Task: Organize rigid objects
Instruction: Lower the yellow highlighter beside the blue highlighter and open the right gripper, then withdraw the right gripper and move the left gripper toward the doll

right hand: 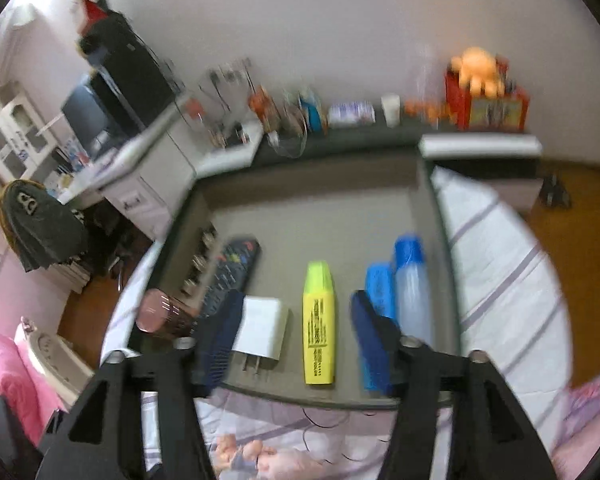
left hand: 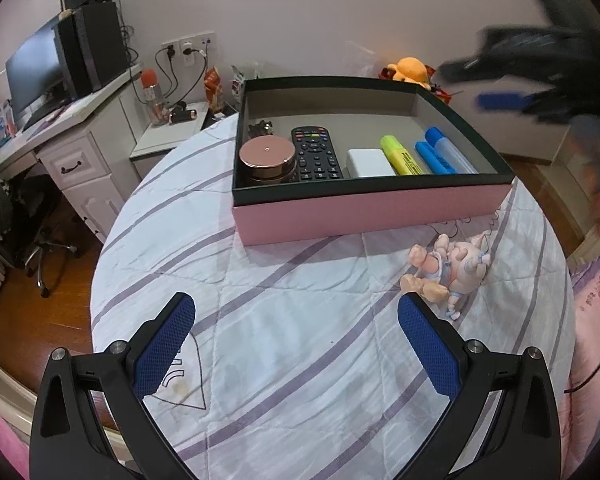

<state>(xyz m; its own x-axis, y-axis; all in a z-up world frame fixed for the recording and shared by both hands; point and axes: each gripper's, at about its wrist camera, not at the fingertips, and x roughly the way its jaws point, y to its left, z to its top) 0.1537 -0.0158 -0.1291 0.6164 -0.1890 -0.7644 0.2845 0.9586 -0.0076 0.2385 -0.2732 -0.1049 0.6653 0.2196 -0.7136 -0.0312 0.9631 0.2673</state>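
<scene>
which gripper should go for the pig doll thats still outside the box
Left. The left hand-held gripper is open, low over the bedspread, with the pig doll just ahead-right. The right hand-held gripper is over the box.

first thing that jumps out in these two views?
The pink box on the striped bedspread, its contents lined up in a row: round rose-gold tin, remote, white charger, yellow highlighter, blue markers. Next, the pig doll lying alone outside the box, just ahead of the open, empty left claw. The right claw hovers open above the box.
</scene>
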